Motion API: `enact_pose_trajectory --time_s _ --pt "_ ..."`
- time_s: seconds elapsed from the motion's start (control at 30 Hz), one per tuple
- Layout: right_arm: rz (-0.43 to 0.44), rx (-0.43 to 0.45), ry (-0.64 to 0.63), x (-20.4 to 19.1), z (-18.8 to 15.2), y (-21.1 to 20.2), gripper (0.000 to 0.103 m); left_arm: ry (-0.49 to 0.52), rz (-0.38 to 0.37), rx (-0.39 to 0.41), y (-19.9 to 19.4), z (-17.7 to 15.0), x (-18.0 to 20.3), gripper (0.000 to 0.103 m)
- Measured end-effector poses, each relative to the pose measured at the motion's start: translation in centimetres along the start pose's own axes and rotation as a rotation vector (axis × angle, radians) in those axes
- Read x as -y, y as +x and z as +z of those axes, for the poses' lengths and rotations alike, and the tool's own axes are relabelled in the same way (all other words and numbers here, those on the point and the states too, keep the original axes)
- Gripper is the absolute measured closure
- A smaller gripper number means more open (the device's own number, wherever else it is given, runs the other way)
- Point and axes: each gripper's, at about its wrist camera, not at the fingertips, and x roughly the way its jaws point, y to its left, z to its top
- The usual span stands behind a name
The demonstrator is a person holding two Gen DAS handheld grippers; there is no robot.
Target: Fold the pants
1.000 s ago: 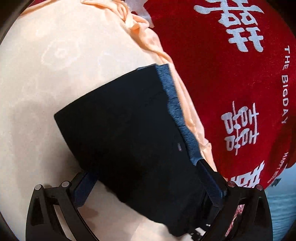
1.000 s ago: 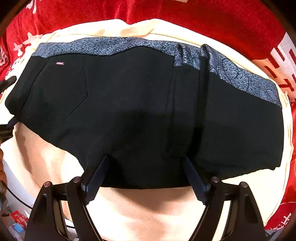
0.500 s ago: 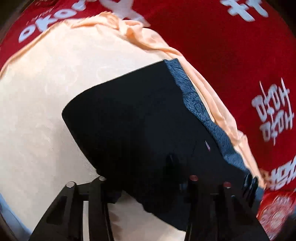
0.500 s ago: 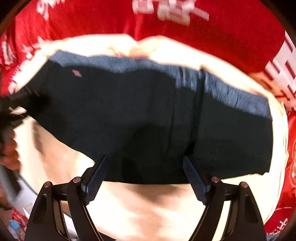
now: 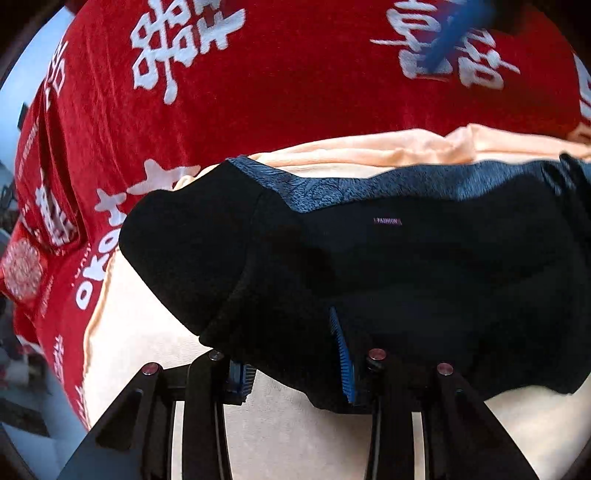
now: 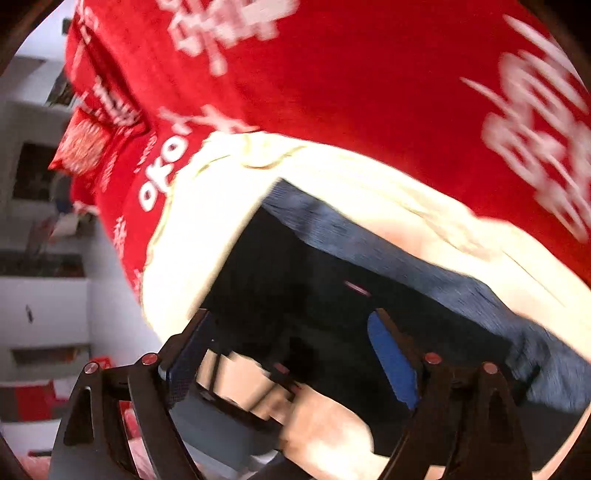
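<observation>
Black pants (image 5: 406,266) with a blue-grey patterned waistband (image 5: 332,188) lie folded on a peach cloth (image 5: 147,332). My left gripper (image 5: 291,354) is shut on a bunched fold at the pants' near edge, and black fabric fills the gap between its blue pads (image 5: 343,354). In the blurred right wrist view the pants (image 6: 314,295) lie below my right gripper (image 6: 291,343). Its jaws stand wide and are opening a little more, pinching nothing. Between its fingers I see a person's hand (image 6: 325,424) around the other gripper's frame.
A red blanket (image 5: 277,92) with white characters lies under the peach cloth and fills the far side. A blurred blue shape (image 5: 454,33) crosses the top right. Shelves and a white wall (image 6: 44,258) show past the blanket's left edge.
My left gripper closed from wide open onto the pants' edge and rolled, so its view swung round. My right gripper rose off the pants' near edge and swept to the left.
</observation>
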Motion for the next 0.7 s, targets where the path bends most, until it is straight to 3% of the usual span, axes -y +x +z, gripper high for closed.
enact_pose_trajectory --time_s 0.2,0.37,0.47,0.5,0.53,0.6,0.63,0.7 --pt "-0.062 -0.218 -0.123 -5.4 3.4 7.2 0.013 0.023 0.006 0.008 -0.2 0.2 0.4 0.066" --pt "-0.126 -0.336 -0.125 -6.0 4.2 11.5 0.013 0.044 0.026 0.024 -0.4 -0.1 1.0 0.065" --pt "-0.221 -0.402 -0.127 -5.1 3.8 13.6 0.015 0.051 0.032 0.029 -0.6 -0.1 1.1 0.065" --pt "-0.231 -0.408 -0.129 -4.7 3.5 13.8 0.030 0.051 0.031 0.029 -0.7 -0.1 1.0 0.065" --pt "-0.208 -0.402 -0.107 -4.2 3.4 13.5 0.054 0.052 0.024 0.025 -0.7 -0.1 1.0 0.065" --pt "-0.167 -0.372 -0.065 -3.5 3.3 12.6 0.075 0.062 0.018 0.014 -0.8 -0.1 1.1 0.065" --pt "-0.141 -0.352 -0.058 -3.2 3.1 11.9 0.081 0.075 0.014 0.024 -1.2 -0.1 1.2 0.065" --pt "-0.116 -0.303 -0.060 -2.8 2.5 10.1 0.083 0.106 0.010 0.049 -2.2 0.2 1.7 0.065"
